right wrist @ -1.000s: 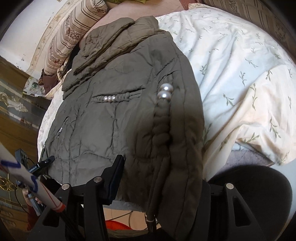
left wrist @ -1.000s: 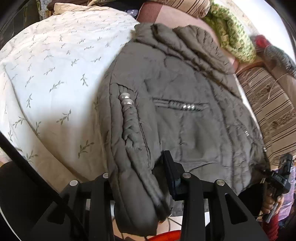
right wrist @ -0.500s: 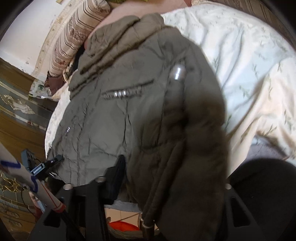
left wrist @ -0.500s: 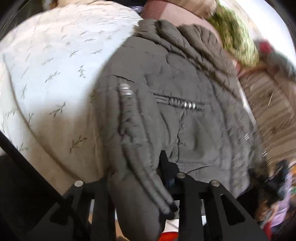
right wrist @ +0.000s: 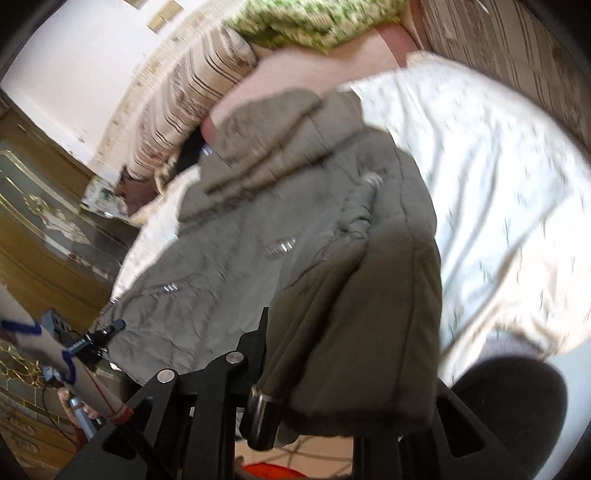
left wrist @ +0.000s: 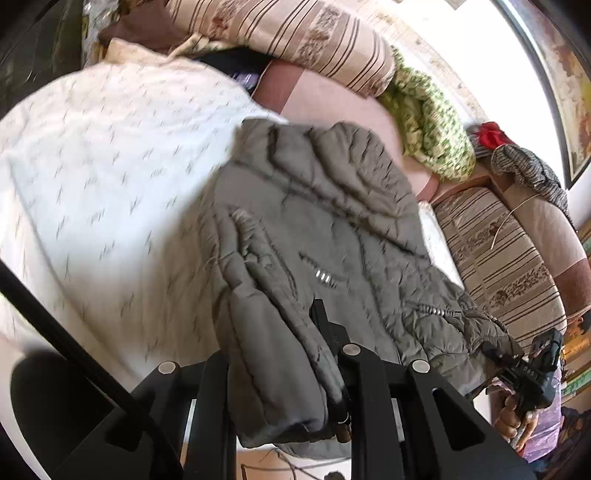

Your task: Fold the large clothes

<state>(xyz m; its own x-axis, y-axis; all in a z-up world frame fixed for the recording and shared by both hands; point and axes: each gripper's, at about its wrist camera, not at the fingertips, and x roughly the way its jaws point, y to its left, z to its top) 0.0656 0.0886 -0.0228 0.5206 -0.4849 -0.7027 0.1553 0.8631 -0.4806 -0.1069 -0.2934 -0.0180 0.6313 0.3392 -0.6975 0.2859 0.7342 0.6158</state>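
We see an olive-grey padded jacket [left wrist: 332,229] lying on a bed, spread over a white quilt with a small leaf print [left wrist: 110,166], its collar end toward the striped pillow [left wrist: 295,33] at the head of the bed and its hem end hanging off the near edge toward us. Our left gripper [left wrist: 273,354] has its jaws closed on a bunched sleeve cuff of the jacket, the thick fabric filling the gap between the two black fingers and drooping below them. Our right gripper [right wrist: 332,350] likewise pinches a thick fold of the same jacket [right wrist: 295,221] at its other sleeve, the padded cloth draped over the fingers and hiding much of the far one (a dark cord end dangles from the fold just in front of the near finger). In the left wrist view the other gripper shows at the far right edge, beside the jacket's hem corner; in the right wrist view its counterpart shows at the far left. A green knitted blanket [left wrist: 428,122] lies beside the pillow, near the jacket's collar, and a striped sofa [left wrist: 506,266] stands just beyond the bed. Both views are smeared by motion blur, so finer detail on the jacket's zips and snaps is hard to read.
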